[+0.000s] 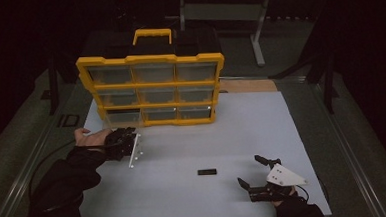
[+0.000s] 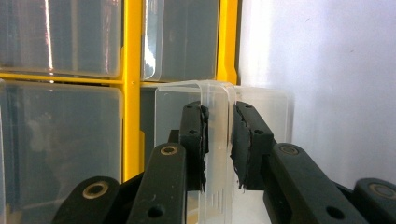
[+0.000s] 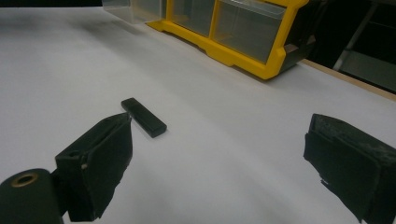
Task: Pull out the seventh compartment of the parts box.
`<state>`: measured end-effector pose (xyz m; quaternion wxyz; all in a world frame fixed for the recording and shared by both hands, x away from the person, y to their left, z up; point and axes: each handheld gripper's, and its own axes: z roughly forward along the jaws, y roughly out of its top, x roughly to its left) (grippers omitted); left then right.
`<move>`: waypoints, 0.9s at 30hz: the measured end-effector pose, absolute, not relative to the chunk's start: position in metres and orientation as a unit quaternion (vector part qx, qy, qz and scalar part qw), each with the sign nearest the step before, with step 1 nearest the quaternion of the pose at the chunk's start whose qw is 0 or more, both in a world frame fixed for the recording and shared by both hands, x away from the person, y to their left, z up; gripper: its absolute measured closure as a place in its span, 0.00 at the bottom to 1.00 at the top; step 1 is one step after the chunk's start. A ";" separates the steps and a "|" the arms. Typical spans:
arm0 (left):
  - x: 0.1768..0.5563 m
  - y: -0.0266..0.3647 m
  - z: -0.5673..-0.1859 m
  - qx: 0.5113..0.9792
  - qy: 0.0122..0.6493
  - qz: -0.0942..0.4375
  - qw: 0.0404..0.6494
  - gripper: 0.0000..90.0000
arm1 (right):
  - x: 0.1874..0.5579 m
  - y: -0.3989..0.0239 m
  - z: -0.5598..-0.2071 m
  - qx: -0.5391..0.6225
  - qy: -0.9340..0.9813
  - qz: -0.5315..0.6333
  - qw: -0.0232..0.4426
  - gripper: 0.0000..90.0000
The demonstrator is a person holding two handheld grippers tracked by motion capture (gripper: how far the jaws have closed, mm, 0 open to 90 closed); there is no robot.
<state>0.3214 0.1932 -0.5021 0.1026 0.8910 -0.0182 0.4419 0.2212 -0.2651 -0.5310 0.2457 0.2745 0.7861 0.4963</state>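
A yellow organizer (image 1: pixel 151 88) with rows of clear drawers stands upright near the far edge of the white surface (image 1: pixel 262 130), its handle on top. The left gripper (image 1: pixel 127 142) sits just in front of the organizer's lower left corner, toward the left edge of the surface, with the person's left hand (image 1: pixel 90 139) behind it. In the left gripper view, its two black jaws are clenched on the front lip of a clear drawer (image 2: pixel 217 140): the thin transparent wall runs between the pads, which press on it from both sides. The drawer sticks out of the bottom-left slot of the organizer, partly pulled forward over the surface, with the yellow frame and neighbouring drawers showing behind it.

A small black stick (image 1: pixel 207 172), flat and oblong, lies on the surface toward the near edge, roughly midway between the two grippers and well apart from the organizer. In the right gripper view it lies just beyond the tip of the jaw at the left, not touched by either jaw.

The right gripper (image 1: pixel 254 171) rests near the near right corner of the surface, a grey three-cornered plate on top of it. Its jaws are released and stand wide apart, with nothing but bare surface between them, and they point toward the black stick and the organizer
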 end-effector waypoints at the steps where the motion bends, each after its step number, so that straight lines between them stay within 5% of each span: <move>1: 0.322 0.194 -0.502 0.892 -0.020 0.440 0.103 0.83 | 0.221 -0.265 -0.531 0.274 0.787 0.496 0.246 0.09; 9: 0.324 0.196 -0.498 0.899 0.005 0.421 0.120 0.80 | 0.221 -0.265 -0.531 0.274 0.787 0.495 0.246 0.09; 12: 0.324 0.198 -0.491 0.899 0.042 0.412 0.141 0.53 | 0.221 -0.265 -0.531 0.274 0.787 0.495 0.245 0.09; 16: 0.323 0.202 -0.481 0.896 0.092 0.391 0.189 0.34 | 0.221 -0.264 -0.532 0.277 0.787 0.495 0.244 0.09; 27: 0.314 0.219 -0.467 0.864 0.218 0.294 0.345 0.13 | 0.221 -0.264 -0.531 0.275 0.787 0.495 0.245 0.09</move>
